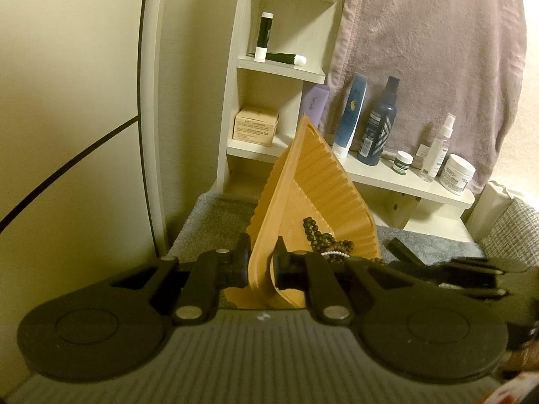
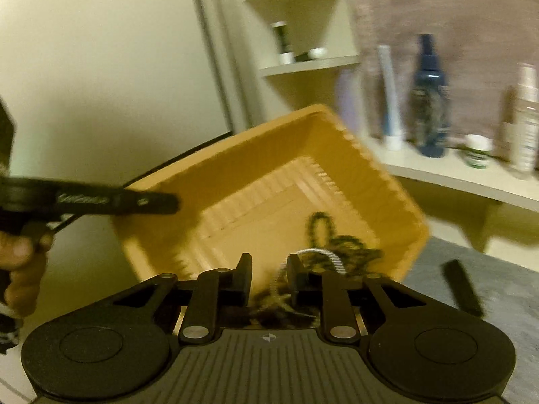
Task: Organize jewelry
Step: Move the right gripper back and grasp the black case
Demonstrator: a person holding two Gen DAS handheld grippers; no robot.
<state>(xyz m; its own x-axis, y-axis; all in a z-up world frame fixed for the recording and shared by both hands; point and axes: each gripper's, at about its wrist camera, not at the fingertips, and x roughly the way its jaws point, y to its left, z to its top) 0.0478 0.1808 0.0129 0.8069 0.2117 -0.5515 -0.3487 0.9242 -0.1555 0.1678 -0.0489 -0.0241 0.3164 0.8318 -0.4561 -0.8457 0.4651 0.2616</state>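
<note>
Two grippers | left gripper (image 1: pixel 261 264) pinches rim of light, stiff tray (image 1: pixel 313 181), tilted | soft beaded strands (image 1: pixel 325 239) slide to tray's low corner, just ahead | right gripper (image 2: pixel 269 274) part-open around the beads, grip unclear | take a bunched clump.

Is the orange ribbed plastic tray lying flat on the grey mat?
No, the orange ribbed plastic tray is tipped steeply, its wall pinched between the left gripper's fingers.

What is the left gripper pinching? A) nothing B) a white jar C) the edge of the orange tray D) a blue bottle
C: the left gripper is shut on the rim of the tilted orange tray, where dark beads lie.
</note>
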